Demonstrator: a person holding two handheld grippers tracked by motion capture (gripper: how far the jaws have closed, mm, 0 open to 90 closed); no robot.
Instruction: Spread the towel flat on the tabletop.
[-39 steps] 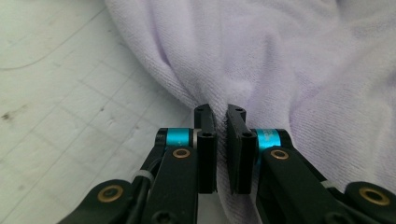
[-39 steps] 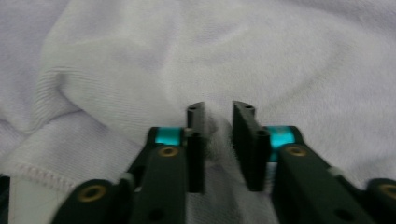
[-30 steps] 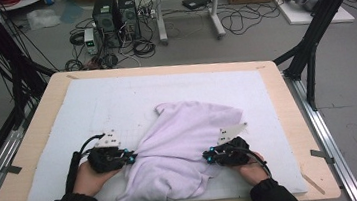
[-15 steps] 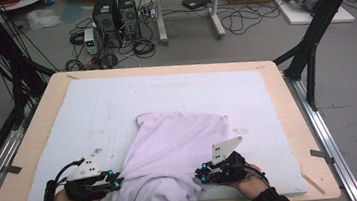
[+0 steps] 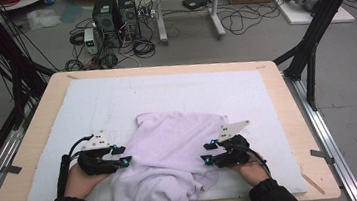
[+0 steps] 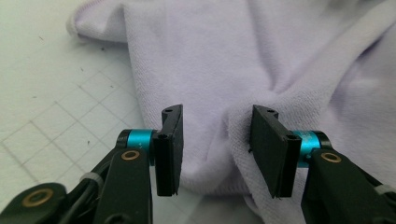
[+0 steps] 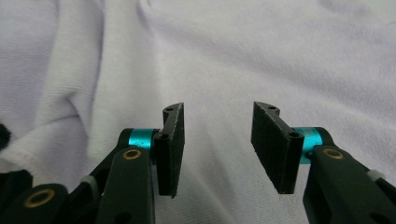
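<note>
One lilac cloth (image 5: 168, 162) lies rumpled on the table (image 5: 30, 146), between two grippers. The left gripper (image 5: 120, 155) and right gripper (image 5: 207, 154) have just been opening; each stands half-wide, gripping nothing, cloth beneath the jaws. Closing too high would likely catch a single layer or a stray fold, skewing the cloth.

Cut off at the near edge of the high view: both sleeves and forearms. Hidden under the lilac cloth (image 5: 168, 164): part of the white mat (image 5: 176, 93). Too small to tell: the items among the far floor cables (image 5: 125, 40).
</note>
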